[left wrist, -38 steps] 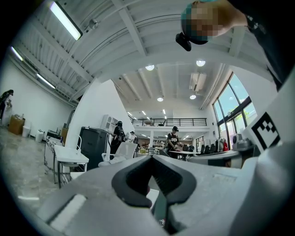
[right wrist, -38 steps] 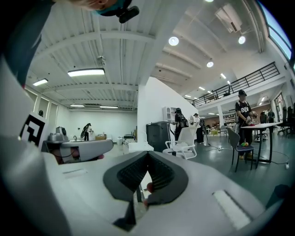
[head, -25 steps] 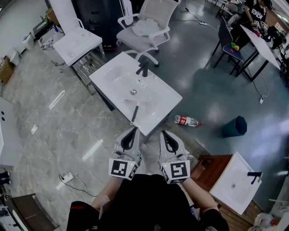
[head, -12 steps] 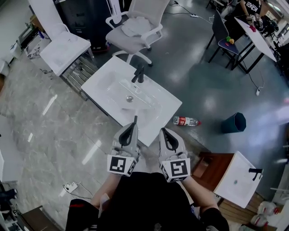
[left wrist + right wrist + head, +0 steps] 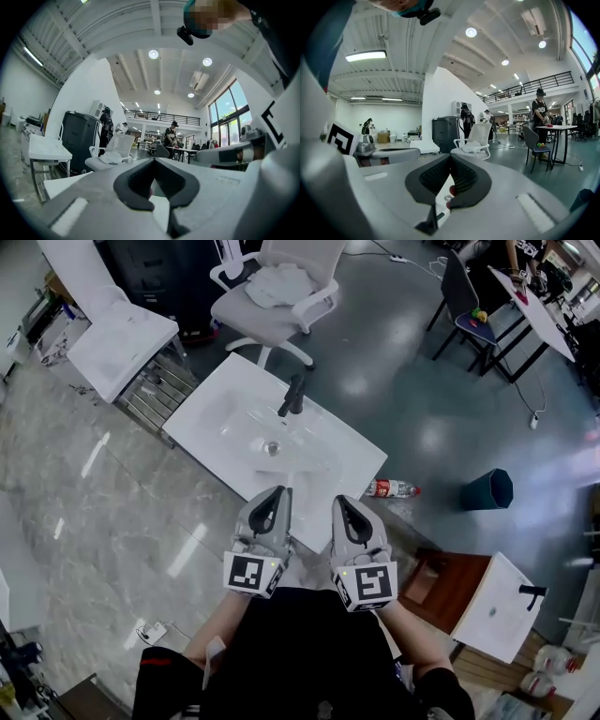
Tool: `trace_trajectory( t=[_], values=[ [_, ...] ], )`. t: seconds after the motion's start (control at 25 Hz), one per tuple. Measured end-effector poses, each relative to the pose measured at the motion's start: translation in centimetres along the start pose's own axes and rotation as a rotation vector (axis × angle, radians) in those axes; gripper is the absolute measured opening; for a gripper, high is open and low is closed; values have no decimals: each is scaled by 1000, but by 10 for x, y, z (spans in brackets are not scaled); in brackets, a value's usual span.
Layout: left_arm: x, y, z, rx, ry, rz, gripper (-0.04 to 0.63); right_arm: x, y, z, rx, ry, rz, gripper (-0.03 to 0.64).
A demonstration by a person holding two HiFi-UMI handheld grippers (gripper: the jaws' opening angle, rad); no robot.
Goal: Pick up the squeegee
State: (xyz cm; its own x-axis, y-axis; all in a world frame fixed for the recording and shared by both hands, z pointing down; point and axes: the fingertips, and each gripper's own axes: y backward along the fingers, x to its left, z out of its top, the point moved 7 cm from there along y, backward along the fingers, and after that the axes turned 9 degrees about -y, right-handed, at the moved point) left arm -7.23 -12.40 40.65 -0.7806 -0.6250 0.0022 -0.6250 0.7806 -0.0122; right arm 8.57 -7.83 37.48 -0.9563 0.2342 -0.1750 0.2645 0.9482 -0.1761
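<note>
**Claws shut and empty at the near edge of the washbasin**

Both claws are closed with nothing in them. In the left gripper view the left claw [image 5: 153, 159] has its dark pads meeting at the tips, and only the diamond-shaped gap behind them is open. The right claw [image 5: 450, 155] looks the same in the right gripper view. From the head view they sit side by side, a little apart, and both point away from the person toward the basin.

The squeegee [image 5: 286, 490] shows only as a thin dark sliver. It lies on the near edge of the white washbasin [image 5: 216, 413], just right of the left claw's tip and largely covered by it. I cannot tell whether the claw touches it.

Farther along the basin are the round drain [image 5: 273, 448] in the bowl and a black faucet [image 5: 293, 395] at the far rim.

To the right, a clear plastic bottle with a red label [image 5: 392, 488] lies on the grey floor near the basin's corner. A dark teal bin [image 5: 487, 491] stands farther right.

Beyond the basin stands a white office chair [image 5: 277, 292] with a cloth on its seat, and a white table [image 5: 122, 338] is at the far left.

A second white basin [image 5: 492, 610] sits near right.
</note>
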Motion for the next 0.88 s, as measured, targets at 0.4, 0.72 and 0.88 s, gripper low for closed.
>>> trace_trajectory(
  t=[0.4,0.72,0.88],
  values=[
    [11,-14,-22,56,24,-17,2,-1,-31,-9,32,-21,15,3],
    [14,-24,-40,111,24,63,2,-9,-59,-17,77,-20,124,3],
    [15,-29,-46,132,27,130,2,-19,-76,-20,109,-26,187,3]
  ],
)
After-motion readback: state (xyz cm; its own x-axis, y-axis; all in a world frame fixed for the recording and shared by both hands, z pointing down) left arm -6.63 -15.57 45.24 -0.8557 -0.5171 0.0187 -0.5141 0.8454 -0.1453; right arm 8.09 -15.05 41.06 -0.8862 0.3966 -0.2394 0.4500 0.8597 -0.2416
